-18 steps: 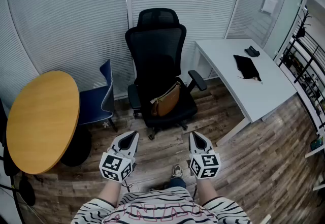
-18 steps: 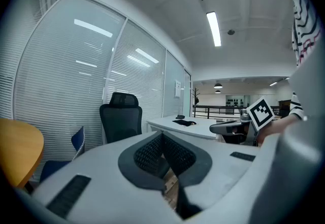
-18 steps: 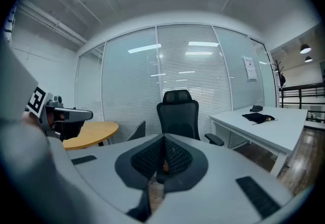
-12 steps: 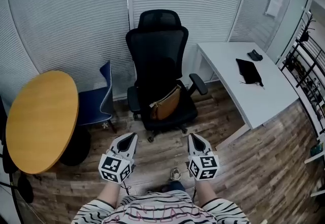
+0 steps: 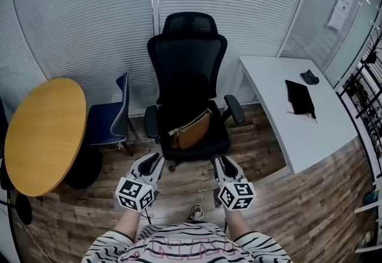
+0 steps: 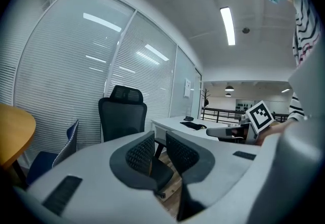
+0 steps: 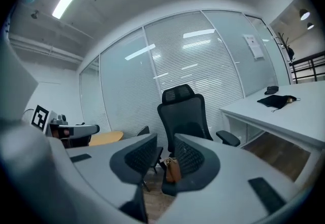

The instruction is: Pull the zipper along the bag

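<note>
Bag, brown with a light strap, lies slanted on the seat of the black mesh office chair, leaning toward the backrest, well ahead of both grippers and touched by neither.

At the far left stands a round wooden table. Just beside it is a blue chair, set against the slatted blinds. The office chair with the bag comes next, in the middle of the head view.

Below it, over the wooden floor, the left gripper points toward the chair. Its jaws are drawn almost together, with only a thin slit between the pads and nothing in it. The right gripper is held level with it, the two well apart. Its jaws stand a little way apart and grip nothing. In the right gripper view the bag shows far off through that gap.

A striped shirt fills the bottom edge.

To the right a white desk runs along the wall and bears a flat black pouch and a smaller dark object beyond it.
</note>
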Demonstrator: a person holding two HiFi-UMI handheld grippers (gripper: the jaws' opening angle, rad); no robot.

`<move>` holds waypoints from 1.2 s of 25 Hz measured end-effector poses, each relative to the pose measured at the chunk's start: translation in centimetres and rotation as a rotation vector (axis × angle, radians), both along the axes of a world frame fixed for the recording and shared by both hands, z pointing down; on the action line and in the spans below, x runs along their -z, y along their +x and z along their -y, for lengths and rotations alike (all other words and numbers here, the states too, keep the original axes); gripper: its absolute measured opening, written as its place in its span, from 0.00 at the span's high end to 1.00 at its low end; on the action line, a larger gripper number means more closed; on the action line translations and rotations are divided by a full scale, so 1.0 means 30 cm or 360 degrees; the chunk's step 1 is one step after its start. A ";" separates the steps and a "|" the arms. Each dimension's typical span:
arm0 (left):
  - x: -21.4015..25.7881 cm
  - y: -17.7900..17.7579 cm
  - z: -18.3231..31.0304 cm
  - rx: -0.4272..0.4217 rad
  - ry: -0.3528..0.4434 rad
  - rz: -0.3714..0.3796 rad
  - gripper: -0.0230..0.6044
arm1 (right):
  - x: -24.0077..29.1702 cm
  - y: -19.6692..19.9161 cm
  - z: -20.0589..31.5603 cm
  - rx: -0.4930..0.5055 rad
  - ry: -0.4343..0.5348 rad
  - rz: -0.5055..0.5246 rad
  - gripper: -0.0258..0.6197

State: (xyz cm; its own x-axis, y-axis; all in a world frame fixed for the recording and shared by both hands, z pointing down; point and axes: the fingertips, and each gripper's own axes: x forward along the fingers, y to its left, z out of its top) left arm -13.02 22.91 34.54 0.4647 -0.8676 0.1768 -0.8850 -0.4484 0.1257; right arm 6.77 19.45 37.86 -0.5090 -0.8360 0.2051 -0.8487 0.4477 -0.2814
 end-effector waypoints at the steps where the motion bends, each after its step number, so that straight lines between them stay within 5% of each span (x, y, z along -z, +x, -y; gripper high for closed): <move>1: -0.008 0.014 0.025 0.0021 -0.0004 -0.0008 0.88 | -0.007 0.009 0.029 0.0025 -0.0010 0.0008 0.76; 14: -0.113 0.137 0.232 0.0305 -0.0127 -0.0037 0.72 | -0.092 0.143 0.315 0.0247 -0.0127 0.0079 0.65; 30: -0.359 -0.052 0.485 0.0312 -0.0459 -0.0165 0.69 | -0.296 0.007 0.525 0.0204 -0.0415 0.0288 0.62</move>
State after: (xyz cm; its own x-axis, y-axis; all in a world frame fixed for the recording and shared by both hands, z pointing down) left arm -14.59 8.38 45.30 0.3230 -0.8632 0.3880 -0.9264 -0.2046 0.3160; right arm 6.99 3.71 46.75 -0.6541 -0.6944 0.2999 -0.7160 0.4406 -0.5414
